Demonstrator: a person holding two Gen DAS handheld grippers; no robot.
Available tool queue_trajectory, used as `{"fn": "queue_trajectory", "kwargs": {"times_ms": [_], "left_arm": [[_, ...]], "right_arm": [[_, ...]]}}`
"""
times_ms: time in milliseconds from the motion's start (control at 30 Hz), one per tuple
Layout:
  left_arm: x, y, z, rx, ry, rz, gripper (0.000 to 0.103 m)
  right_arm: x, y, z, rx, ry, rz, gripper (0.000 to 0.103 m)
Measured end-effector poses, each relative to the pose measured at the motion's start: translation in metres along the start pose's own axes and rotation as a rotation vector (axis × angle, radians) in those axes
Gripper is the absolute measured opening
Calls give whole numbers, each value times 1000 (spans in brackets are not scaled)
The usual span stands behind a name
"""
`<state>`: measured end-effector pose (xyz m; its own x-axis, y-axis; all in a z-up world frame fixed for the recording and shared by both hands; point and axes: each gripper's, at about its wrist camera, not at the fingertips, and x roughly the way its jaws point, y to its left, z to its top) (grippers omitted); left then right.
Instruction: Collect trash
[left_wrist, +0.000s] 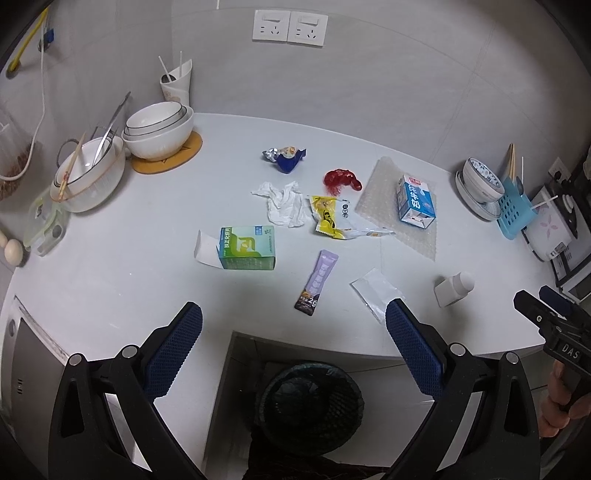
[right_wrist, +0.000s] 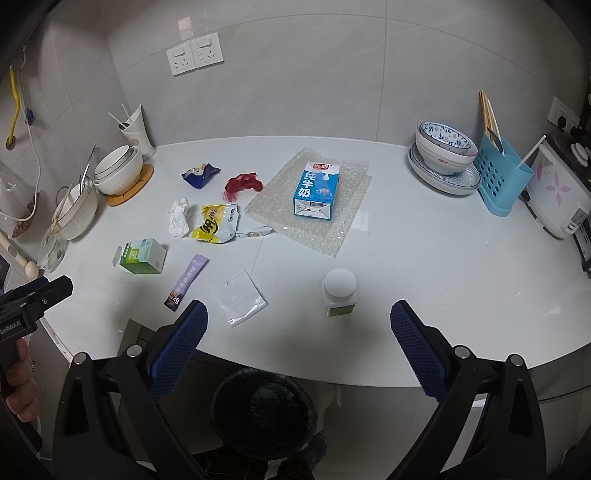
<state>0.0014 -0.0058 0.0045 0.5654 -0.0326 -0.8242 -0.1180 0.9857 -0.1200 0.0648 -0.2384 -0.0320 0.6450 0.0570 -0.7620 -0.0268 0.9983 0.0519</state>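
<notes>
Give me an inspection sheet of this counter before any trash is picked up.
Surface: white counter, litter spread across its middle.
Job's things: milk carton lying on bubble wrap; green box, flap open; purple sachet; clear bag; white bottle; yellow wrapper; crumpled tissue; red netting; blue wrapper. Mesh bin on the floor below the counter edge.
Clutter: stacked white bowls on a mat; patterned bowls on plates; blue utensil caddy.
Grippers: left claw and right claw open, empty, above the near edge.
Cables: white cord hanging on the left wall.
Surroundings: tiled wall, twin sockets.
</notes>
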Motion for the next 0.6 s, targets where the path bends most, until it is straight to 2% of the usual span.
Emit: {"fn": "queue_trajectory", "kwargs": {"times_ms": [400, 600], "left_arm": [[4, 1, 3, -11, 9, 5, 96], [19, 11, 10, -18, 21, 19, 96]], "right_arm": [[2, 0, 1, 3, 5, 0, 95], [18, -2, 5, 7, 26, -8, 95]]}}
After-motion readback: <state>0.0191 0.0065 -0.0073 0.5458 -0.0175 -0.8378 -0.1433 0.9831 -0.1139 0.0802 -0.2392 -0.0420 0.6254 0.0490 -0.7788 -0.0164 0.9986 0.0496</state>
